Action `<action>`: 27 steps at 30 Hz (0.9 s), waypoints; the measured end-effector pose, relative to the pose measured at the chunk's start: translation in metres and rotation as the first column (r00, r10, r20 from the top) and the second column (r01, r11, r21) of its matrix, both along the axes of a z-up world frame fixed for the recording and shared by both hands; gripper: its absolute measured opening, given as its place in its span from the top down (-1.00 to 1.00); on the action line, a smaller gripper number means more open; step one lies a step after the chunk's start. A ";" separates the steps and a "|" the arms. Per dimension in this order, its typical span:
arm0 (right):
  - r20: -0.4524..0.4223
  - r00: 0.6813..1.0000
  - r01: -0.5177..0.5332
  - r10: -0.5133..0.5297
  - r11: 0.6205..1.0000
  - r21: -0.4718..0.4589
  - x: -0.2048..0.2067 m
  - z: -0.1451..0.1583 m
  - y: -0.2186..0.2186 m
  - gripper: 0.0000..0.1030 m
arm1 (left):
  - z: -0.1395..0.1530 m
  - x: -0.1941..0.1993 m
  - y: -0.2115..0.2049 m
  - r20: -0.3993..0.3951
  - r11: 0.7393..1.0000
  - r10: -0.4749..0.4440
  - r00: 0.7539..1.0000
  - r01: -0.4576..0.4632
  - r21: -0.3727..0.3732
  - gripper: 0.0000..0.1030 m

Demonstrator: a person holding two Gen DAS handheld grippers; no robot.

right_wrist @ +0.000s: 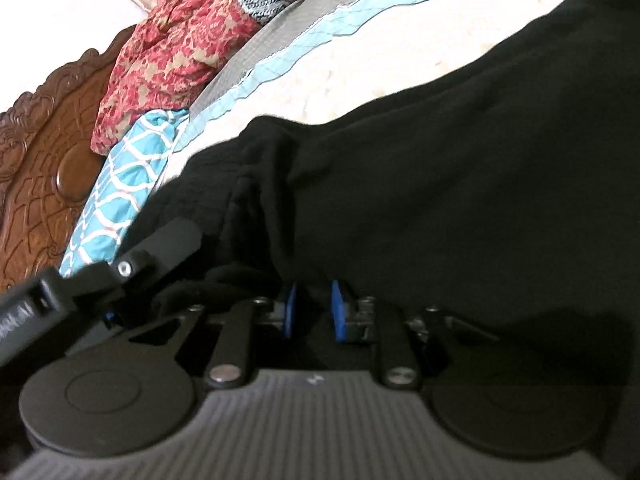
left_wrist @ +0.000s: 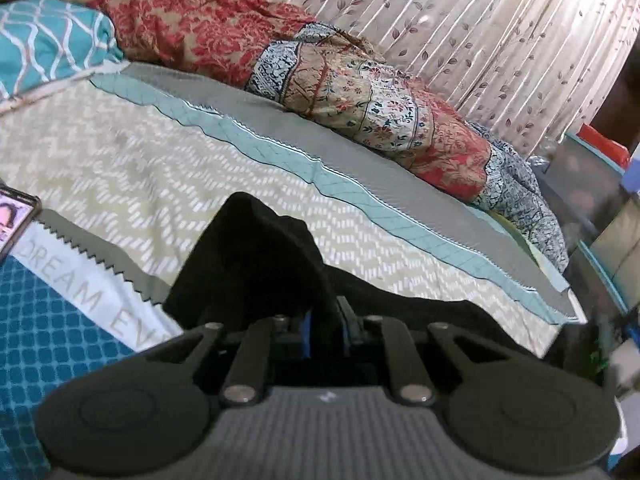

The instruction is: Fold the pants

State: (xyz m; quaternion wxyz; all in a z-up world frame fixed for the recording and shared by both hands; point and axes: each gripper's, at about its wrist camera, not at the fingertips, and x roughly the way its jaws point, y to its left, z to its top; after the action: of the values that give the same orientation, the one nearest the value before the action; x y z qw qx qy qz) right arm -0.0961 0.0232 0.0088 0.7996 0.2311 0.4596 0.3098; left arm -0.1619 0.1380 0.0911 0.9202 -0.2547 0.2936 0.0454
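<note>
The black pants (right_wrist: pixel 440 160) lie on the bed and fill most of the right wrist view. My right gripper (right_wrist: pixel 312 312) is shut on a bunched part of the pants, cloth pinched between its blue pads (right_wrist: pixel 340 316). My left gripper (left_wrist: pixel 324 328) is shut on another part of the black pants (left_wrist: pixel 256 256), which stands up in a fold over its fingers. The left gripper also shows at the left edge of the right wrist view (right_wrist: pixel 132 268), close beside the right one.
The bed has a cream zigzag cover (left_wrist: pixel 140 168) with a teal and grey border (left_wrist: pixel 280 152). A red floral quilt (left_wrist: pixel 192 16) and a teal pillow (left_wrist: pixel 52 40) lie at the far side. A phone (left_wrist: pixel 12 216) lies at left. A carved wooden headboard (right_wrist: pixel 44 152) stands behind.
</note>
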 end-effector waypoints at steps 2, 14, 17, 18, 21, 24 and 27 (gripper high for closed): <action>0.039 0.999 0.004 -0.004 1.000 -0.018 -0.003 0.006 -0.005 0.37 | -0.004 -0.002 0.004 -0.013 0.999 0.027 1.000 -0.027 0.017 0.75; 0.221 0.971 -0.078 0.089 0.995 -0.059 -0.001 0.037 0.024 -0.15 | -0.039 -0.031 0.066 -0.119 0.981 0.194 0.974 -0.196 -0.002 -0.13; 0.305 0.935 -0.153 0.183 0.981 -0.118 -0.019 0.040 0.032 -0.29 | -0.042 -0.031 0.081 -0.112 0.981 0.161 0.981 -0.172 -0.094 -0.21; 0.351 0.909 -0.175 0.225 0.970 -0.168 -0.029 0.042 0.037 -0.32 | -0.041 -0.032 0.089 -0.102 0.977 0.154 0.983 -0.167 -0.132 -0.21; 0.480 0.797 -0.216 0.366 0.915 -0.339 -0.055 0.049 0.054 -0.61 | -0.039 -0.043 0.113 -0.065 0.957 0.196 0.978 -0.206 -0.206 -0.23; 0.550 0.653 -0.238 0.521 0.831 -0.503 -0.077 0.044 0.081 -0.62 | -0.040 -0.058 0.136 -0.069 0.924 0.271 0.960 -0.280 -0.261 -0.24; 0.534 0.578 -0.179 0.617 0.734 -0.655 -0.078 0.024 0.111 -0.62 | -0.042 -0.071 0.148 -0.075 0.900 0.311 0.947 -0.319 -0.296 -0.24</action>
State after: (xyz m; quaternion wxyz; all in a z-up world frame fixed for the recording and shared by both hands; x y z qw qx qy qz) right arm -0.1741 0.1346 0.0325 0.8468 -0.2580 0.2132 0.4133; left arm -0.2328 0.2860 0.0494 0.8465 -0.4370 0.2638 0.1512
